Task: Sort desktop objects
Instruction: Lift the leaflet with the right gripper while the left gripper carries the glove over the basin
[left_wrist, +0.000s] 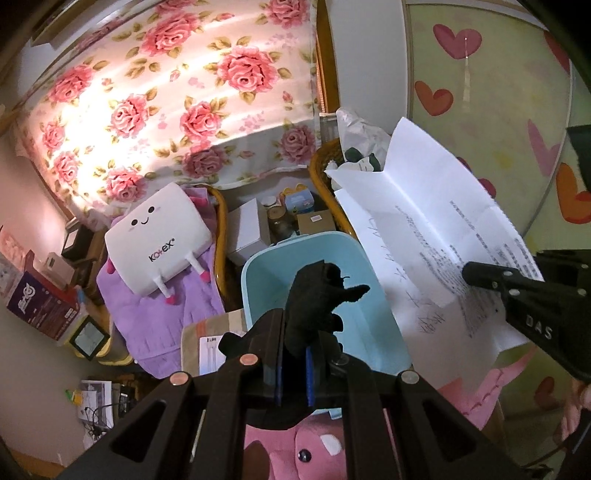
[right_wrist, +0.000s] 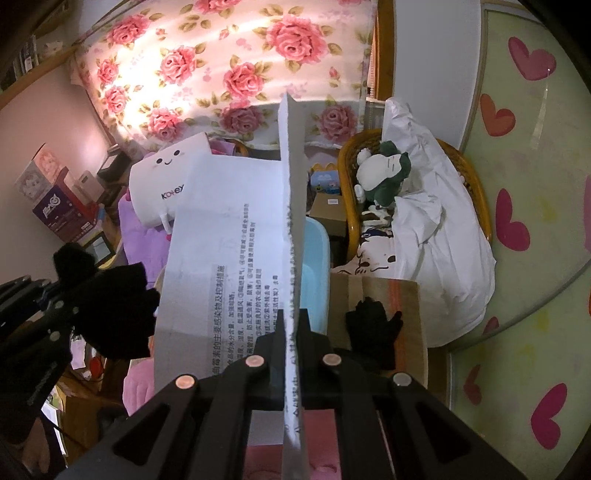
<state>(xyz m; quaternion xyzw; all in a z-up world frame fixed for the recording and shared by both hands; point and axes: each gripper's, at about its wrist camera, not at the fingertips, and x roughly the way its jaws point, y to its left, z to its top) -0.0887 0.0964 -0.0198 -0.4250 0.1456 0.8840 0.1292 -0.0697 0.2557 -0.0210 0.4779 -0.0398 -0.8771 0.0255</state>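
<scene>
Overhead, the left tongs (left_wrist: 295, 334) are clenched on a floppy black knitted glove (left_wrist: 317, 295), dangling it above the open light-blue plastic bin (left_wrist: 258, 280), likely its destination; the right tongs (right_wrist: 293, 332) pinch a creased white printed paper sheet (right_wrist: 229, 251) aloft beside it.

daylight is glowing through a rose-print curtain (left_wrist: 177, 96) that is hanging across the window. a pale pink wall (right_wrist: 48, 122) is showing beside it. two wicker chairs (right_wrist: 476, 192) are standing below the curtain, and a glass worktop (left_wrist: 491, 92) is lying over a green, heart-patterned cloth.
</scene>
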